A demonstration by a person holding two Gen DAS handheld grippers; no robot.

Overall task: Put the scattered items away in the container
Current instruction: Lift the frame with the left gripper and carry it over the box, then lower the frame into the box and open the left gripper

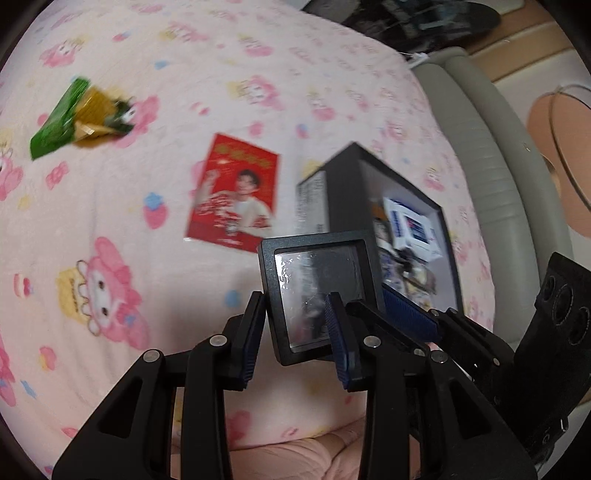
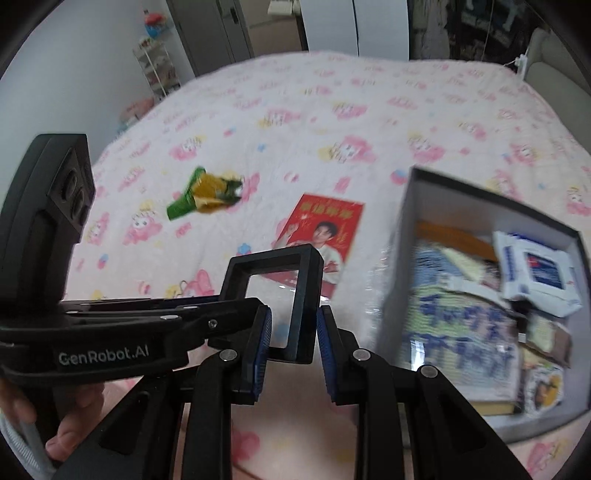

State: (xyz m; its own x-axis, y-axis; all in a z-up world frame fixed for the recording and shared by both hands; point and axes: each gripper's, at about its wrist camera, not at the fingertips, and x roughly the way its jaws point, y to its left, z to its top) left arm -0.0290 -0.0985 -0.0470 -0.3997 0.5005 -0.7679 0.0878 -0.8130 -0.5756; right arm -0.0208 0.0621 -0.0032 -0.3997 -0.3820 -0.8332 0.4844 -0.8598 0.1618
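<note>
Both my left gripper (image 1: 297,334) and right gripper (image 2: 293,345) pinch the square black frame (image 1: 317,291) with its glossy clear film, held above the fleecy pink bed (image 1: 110,221). The rectangular black container (image 2: 491,314) sits just right, the flat red card (image 2: 325,236) beyond.

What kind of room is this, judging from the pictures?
Most likely a bedroom at home. A pink cartoon-print blanket covers a wide bed, a padded grey headboard runs along one edge, and tall wardrobe doors stand behind it.
</note>
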